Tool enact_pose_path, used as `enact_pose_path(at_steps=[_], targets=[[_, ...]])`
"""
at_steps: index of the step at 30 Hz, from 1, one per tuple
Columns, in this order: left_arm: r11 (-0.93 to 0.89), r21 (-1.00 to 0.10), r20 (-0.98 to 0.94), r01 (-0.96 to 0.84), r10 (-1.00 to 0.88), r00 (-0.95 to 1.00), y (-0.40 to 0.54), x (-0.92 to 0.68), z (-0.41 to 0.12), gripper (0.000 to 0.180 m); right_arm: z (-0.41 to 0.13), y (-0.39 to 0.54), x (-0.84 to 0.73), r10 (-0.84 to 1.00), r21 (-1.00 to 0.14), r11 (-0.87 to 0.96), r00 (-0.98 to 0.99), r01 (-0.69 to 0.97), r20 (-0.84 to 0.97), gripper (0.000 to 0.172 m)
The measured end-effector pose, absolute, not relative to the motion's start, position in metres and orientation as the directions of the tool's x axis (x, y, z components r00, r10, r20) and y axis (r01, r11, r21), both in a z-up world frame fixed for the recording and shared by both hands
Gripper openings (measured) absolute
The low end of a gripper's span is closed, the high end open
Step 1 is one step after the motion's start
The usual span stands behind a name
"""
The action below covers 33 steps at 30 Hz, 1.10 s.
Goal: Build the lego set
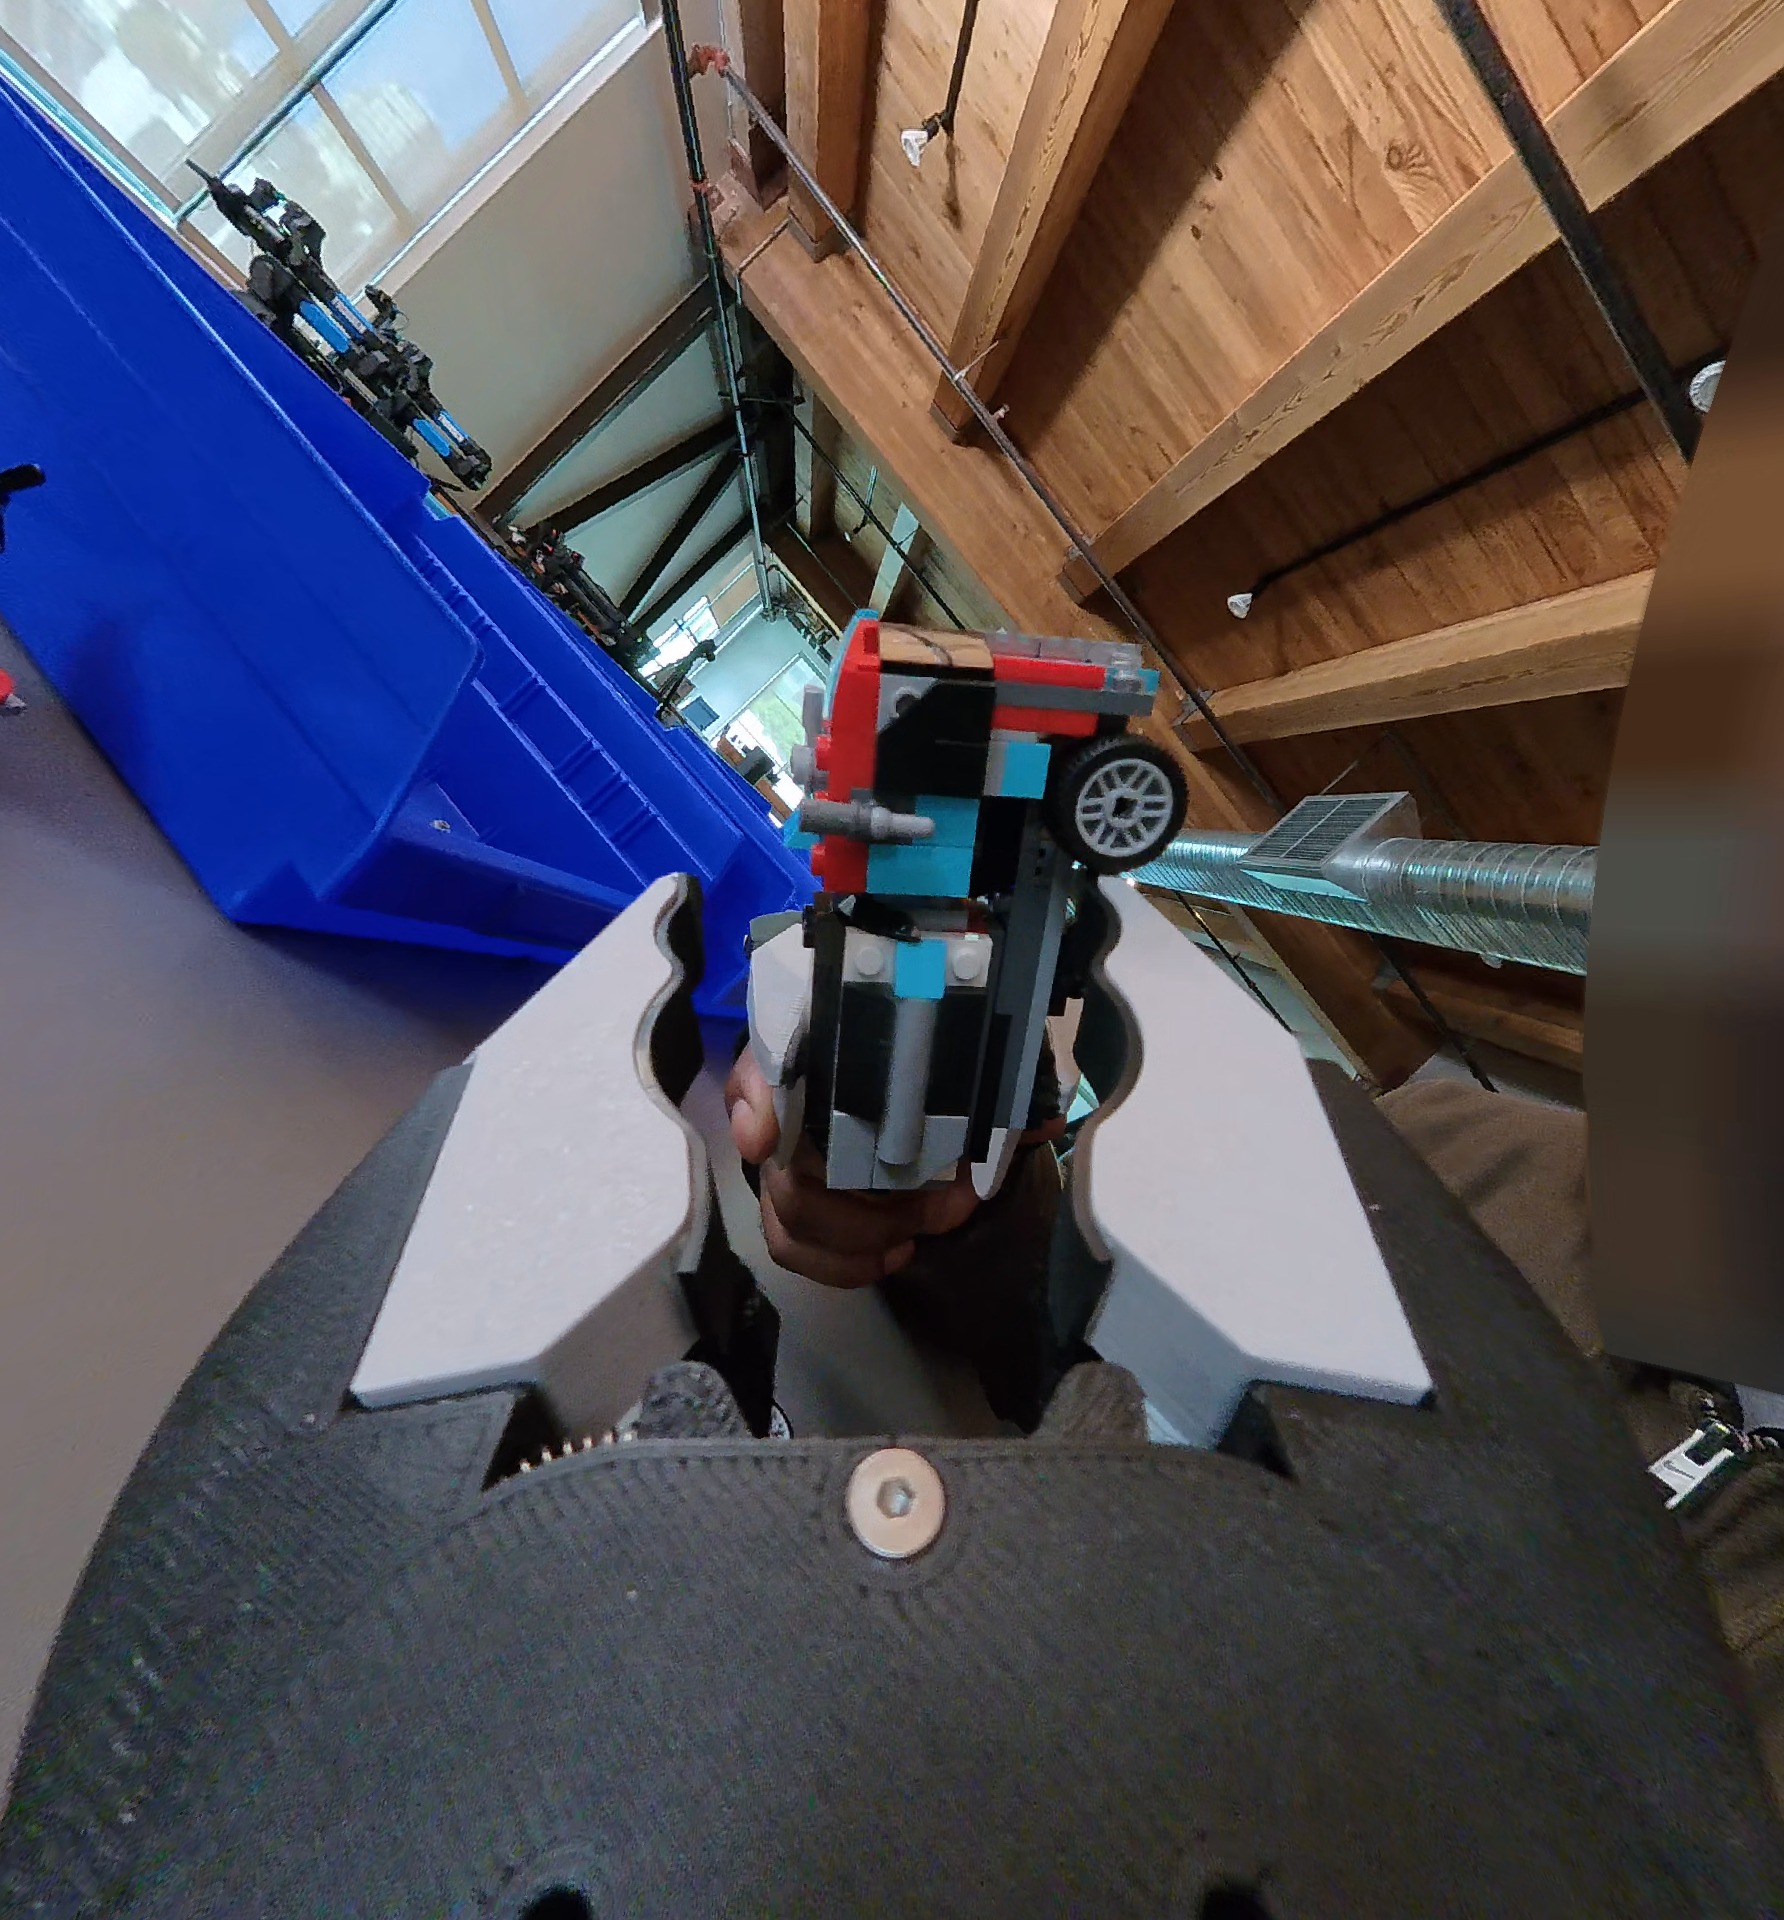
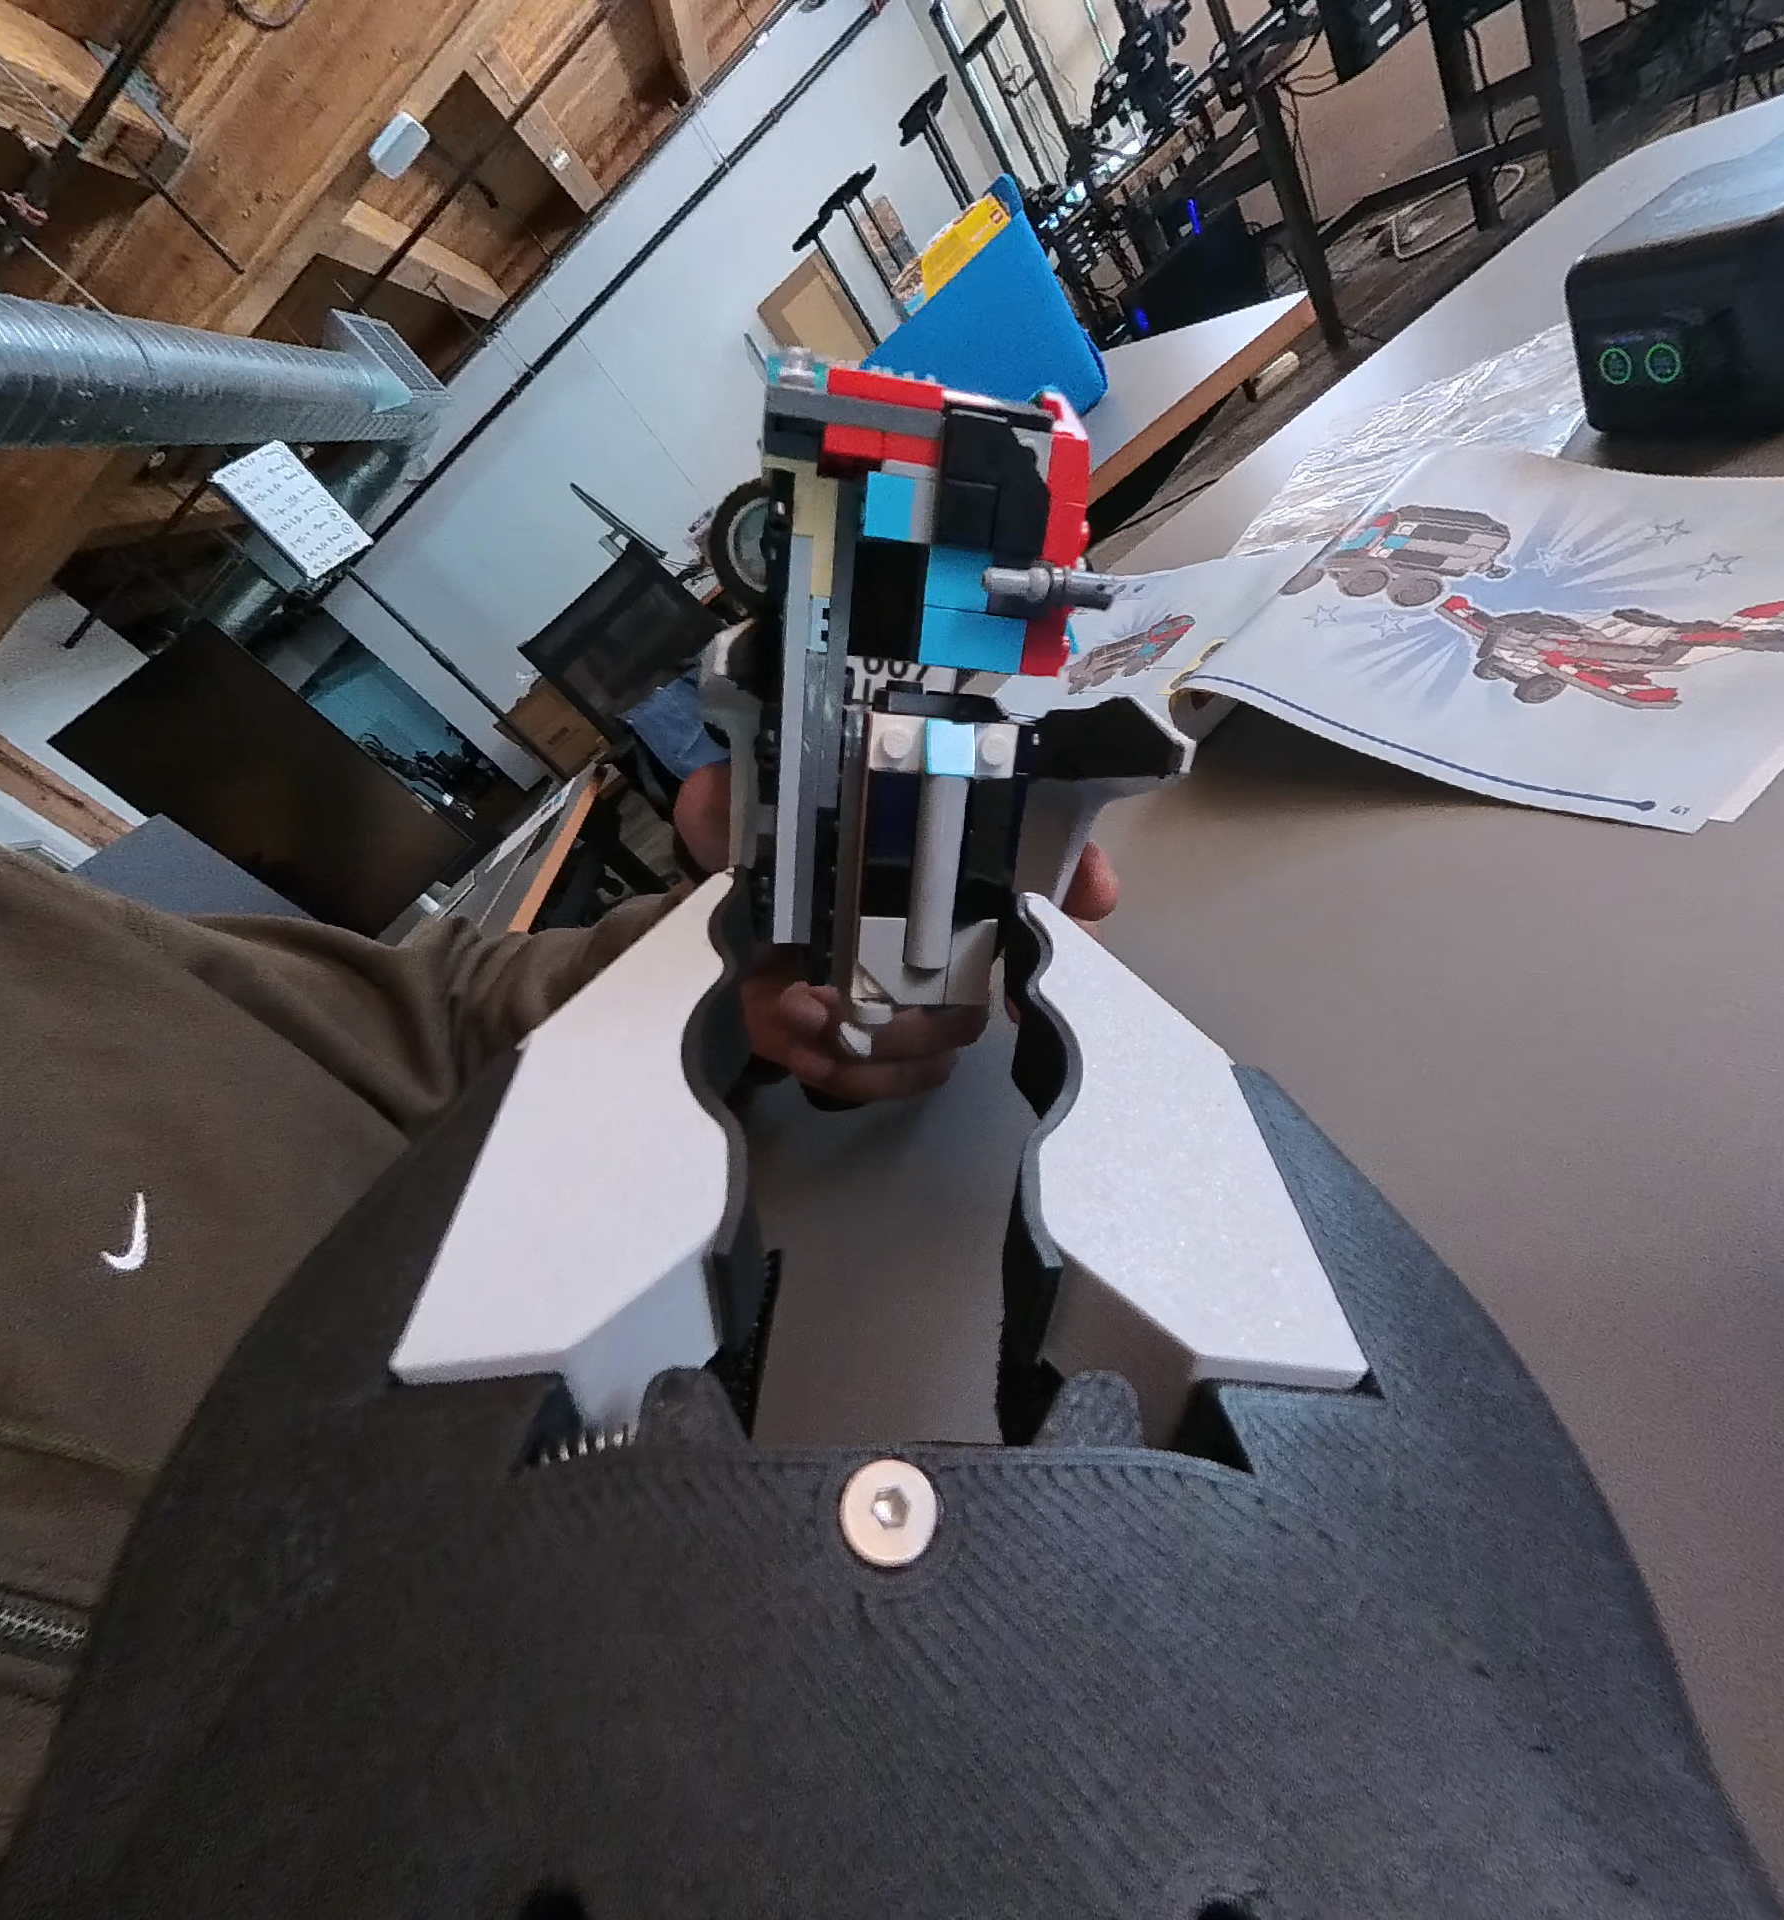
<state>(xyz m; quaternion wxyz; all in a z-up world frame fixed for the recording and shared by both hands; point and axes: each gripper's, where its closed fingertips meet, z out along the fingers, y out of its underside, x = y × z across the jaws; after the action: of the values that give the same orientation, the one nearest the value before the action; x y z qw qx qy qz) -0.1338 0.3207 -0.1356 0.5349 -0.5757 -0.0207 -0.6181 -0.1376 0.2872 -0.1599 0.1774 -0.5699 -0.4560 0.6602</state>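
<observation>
Wooden ceiling beams (image 1: 1283, 312) and a grey worktop (image 2: 1439, 1143) frame the scene. At frame centre, the right gripper (image 2: 877, 925) has its jaws closed on the lower end of a brick-built toy truck (image 2: 898, 665). The left gripper (image 1: 893, 914) stands wide open around that truck (image 1: 929, 914), a clear gap beside its left finger (image 1: 597, 1091). A blue bin (image 1: 244, 644) sits upper left; an instruction booklet (image 2: 1490, 644) lies at right.

Brick truck (image 1: 955, 894) base hidden behind fingers (image 1: 597, 1060).

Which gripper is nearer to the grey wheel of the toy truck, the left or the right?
Left. The left gripper straddles the toy truck, one fingertip just below the wheel. The right gripper holds the truck's opposite end, away from the wheel.
</observation>
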Motion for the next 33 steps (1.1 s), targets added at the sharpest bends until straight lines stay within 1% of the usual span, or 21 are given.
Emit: enact_pose_path(at_steps=[6,11,13,17,18,21,24,27,28,31,33], targets=[[-0.443,-0.580,0.735,0.684,-0.647,0.204,0.319,-0.131,-0.134,0.081,-0.157,0.283,-0.136,0.736,-0.799,-0.527,-0.317,0.289,-0.599,0.048],[-0.464,-0.572,0.747,0.677,-0.635,0.196,0.320,-0.129,-0.137,0.094,-0.155,0.281,-0.135,0.733,-0.803,-0.521,-0.330,0.289,-0.594,0.048],[-0.461,-0.581,0.749,0.671,-0.624,0.221,0.322,-0.131,-0.139,0.098,-0.155,0.281,-0.135,0.735,-0.803,-0.521,-0.327,0.288,-0.594,0.048],[-0.456,-0.607,0.744,0.651,-0.615,0.262,0.323,-0.134,-0.142,0.102,-0.156,0.283,-0.135,0.748,-0.810,-0.514,-0.314,0.284,-0.585,0.048],[-0.456,-0.613,0.738,0.645,-0.621,0.263,0.322,-0.134,-0.141,0.106,-0.156,0.284,-0.135,0.750,-0.810,-0.515,-0.309,0.281,-0.584,0.048],[-0.469,-0.633,0.728,0.617,-0.631,0.268,0.319,-0.132,-0.140,0.110,-0.158,0.292,-0.135,0.761,-0.810,-0.521,-0.285,0.269,-0.584,0.048],[-0.469,-0.659,0.720,0.588,-0.620,0.312,0.320,-0.128,-0.144,0.110,-0.158,0.297,-0.135,0.769,-0.813,-0.525,-0.268,0.250,-0.580,0.048],[-0.484,-0.646,0.733,0.591,-0.609,0.302,0.321,-0.123,-0.147,0.107,-0.157,0.298,-0.136,0.771,-0.815,-0.530,-0.268,0.234,-0.578,0.048],[-0.489,-0.644,0.733,0.588,-0.614,0.292,0.320,-0.121,-0.147,0.106,-0.158,0.298,-0.136,0.772,-0.815,-0.530,-0.265,0.234,-0.577,0.048],[-0.489,-0.663,0.718,0.567,-0.630,0.297,0.317,-0.114,-0.148,0.093,-0.161,0.300,-0.138,0.771,-0.809,-0.539,-0.251,0.233,-0.586,0.048],[-0.482,-0.664,0.716,0.571,-0.629,0.302,0.318,-0.114,-0.147,0.089,-0.160,0.302,-0.137,0.761,-0.801,-0.556,-0.251,0.222,-0.598,0.048]])
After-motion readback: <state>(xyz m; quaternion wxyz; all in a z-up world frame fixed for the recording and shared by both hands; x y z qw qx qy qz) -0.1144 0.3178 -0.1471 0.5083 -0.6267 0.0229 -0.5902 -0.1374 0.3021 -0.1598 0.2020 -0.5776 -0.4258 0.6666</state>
